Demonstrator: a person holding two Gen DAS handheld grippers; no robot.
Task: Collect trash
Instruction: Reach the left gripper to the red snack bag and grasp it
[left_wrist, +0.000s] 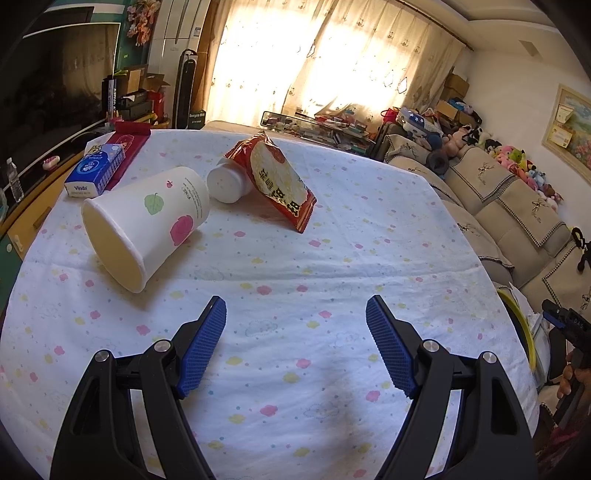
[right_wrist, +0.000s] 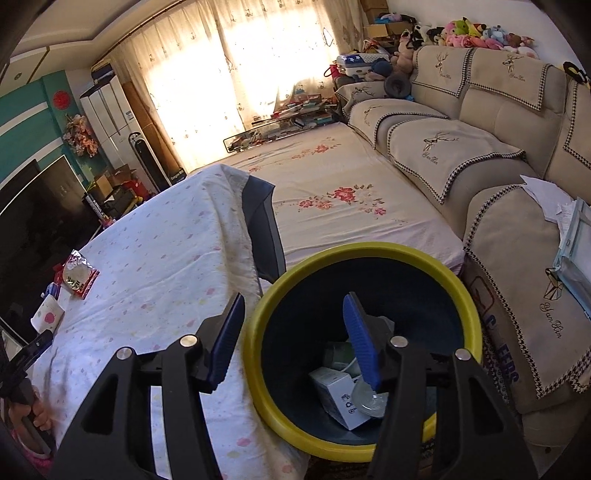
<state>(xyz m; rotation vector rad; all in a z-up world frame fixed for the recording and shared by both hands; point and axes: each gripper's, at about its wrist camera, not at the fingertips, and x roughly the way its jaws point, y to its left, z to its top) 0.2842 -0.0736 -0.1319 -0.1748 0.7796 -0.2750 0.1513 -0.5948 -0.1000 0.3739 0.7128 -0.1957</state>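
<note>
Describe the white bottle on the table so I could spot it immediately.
On the table's floral cloth, look behind the tipped paper cup. The white bottle lies on its side there, with the red snack packet leaning over it. It is the only plain white, unprinted item.

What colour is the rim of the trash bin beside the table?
Yellow; the trash bin is dark inside. The right wrist view shows it best.

sofa (right_wrist: 480, 122) – beige | tissue box (left_wrist: 94, 171) – blue | television (left_wrist: 51, 96) – dark
</note>
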